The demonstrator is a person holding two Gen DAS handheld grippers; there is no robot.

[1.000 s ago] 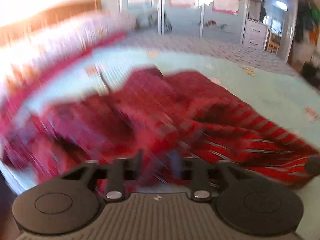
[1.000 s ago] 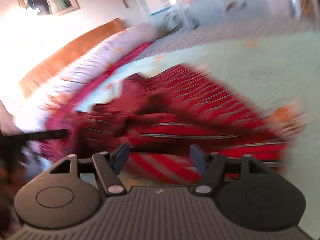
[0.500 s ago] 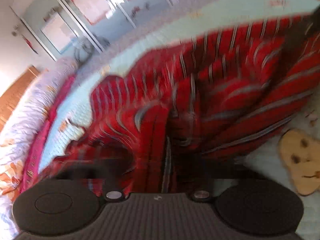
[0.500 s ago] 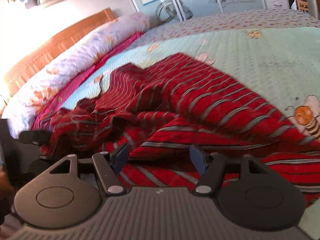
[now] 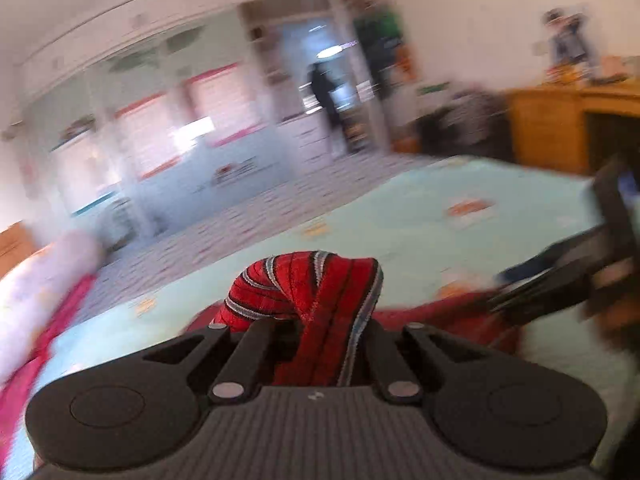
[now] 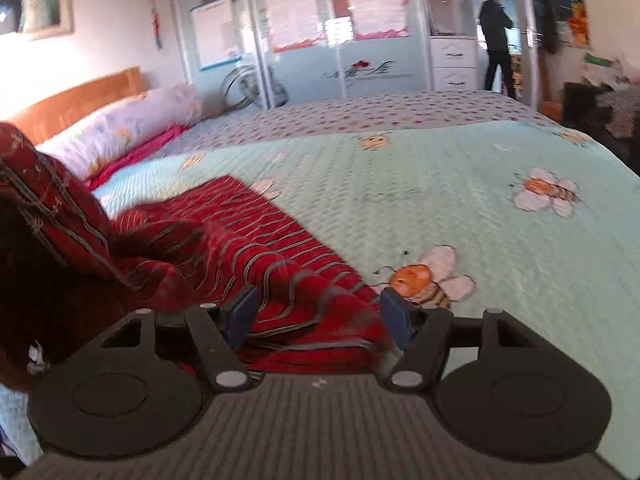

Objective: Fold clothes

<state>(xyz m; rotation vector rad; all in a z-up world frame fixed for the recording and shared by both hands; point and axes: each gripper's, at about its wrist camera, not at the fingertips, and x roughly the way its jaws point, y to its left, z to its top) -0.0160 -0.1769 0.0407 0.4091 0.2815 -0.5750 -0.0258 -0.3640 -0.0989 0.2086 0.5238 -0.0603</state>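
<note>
A red garment with thin grey stripes [image 6: 224, 232] lies crumpled on a pale green bedspread [image 6: 440, 184]. My left gripper [image 5: 320, 332] is shut on a bunched fold of this garment [image 5: 304, 284] and holds it up off the bed; that raised part hangs at the left edge of the right wrist view. My right gripper [image 6: 319, 310] stands open low over the garment's near right edge, cloth lying between its blue pads [image 6: 394, 316] without being pressed. In the left wrist view the right gripper [image 5: 560, 280] shows blurred at the right.
A long flowered pillow [image 6: 132, 128] and a wooden headboard [image 6: 76, 100] run along the left of the bed. Wardrobe doors [image 6: 304, 32] stand beyond it. A person [image 6: 496, 40] stands in the far doorway. A wooden desk [image 5: 560, 120] is at the right.
My left gripper has shut on a fold of the garment and lifted it, and its view has swung upward. My right gripper has shifted toward the garment's right edge, still open.
</note>
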